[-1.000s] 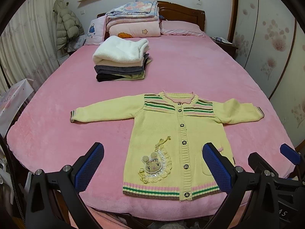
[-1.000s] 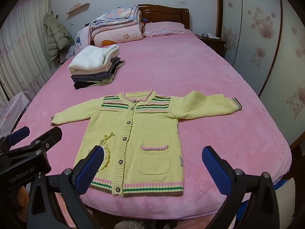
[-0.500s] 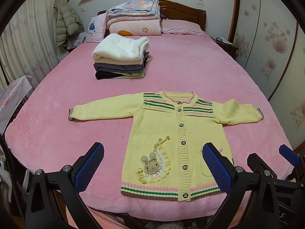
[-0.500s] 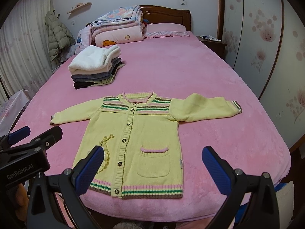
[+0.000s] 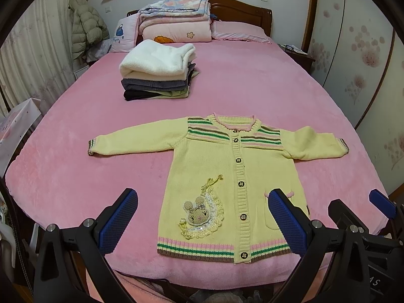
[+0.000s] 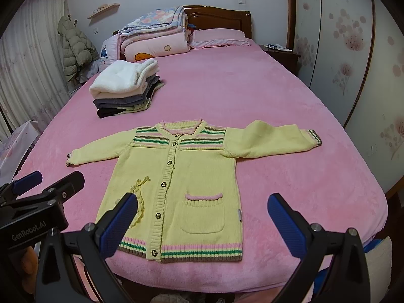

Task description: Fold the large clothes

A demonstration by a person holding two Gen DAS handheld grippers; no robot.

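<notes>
A yellow knitted cardigan [image 5: 227,171] [image 6: 176,176] lies flat and buttoned on the pink bed, both sleeves spread out, hem toward me. It has striped shoulders, a rabbit patch [image 5: 199,213] and a pink-edged pocket [image 6: 204,212]. My left gripper [image 5: 202,217] hangs open above the hem near the foot of the bed, holding nothing. My right gripper [image 6: 202,222] is open too, over the pocket side, and empty. Each gripper shows at the edge of the other's view.
A stack of folded clothes [image 5: 157,72] [image 6: 126,88] with a white fleece on top sits farther up the pink bed [image 5: 252,80]. Folded quilts [image 5: 176,22] and pillows lie by the headboard. A nightstand [image 6: 281,53] and wardrobe stand right; a coat and curtain left.
Both grippers have eased slightly forward and upward, so the cardigan sits a little lower and nearer in view. The cardigan has not moved, and both grippers remain open.
</notes>
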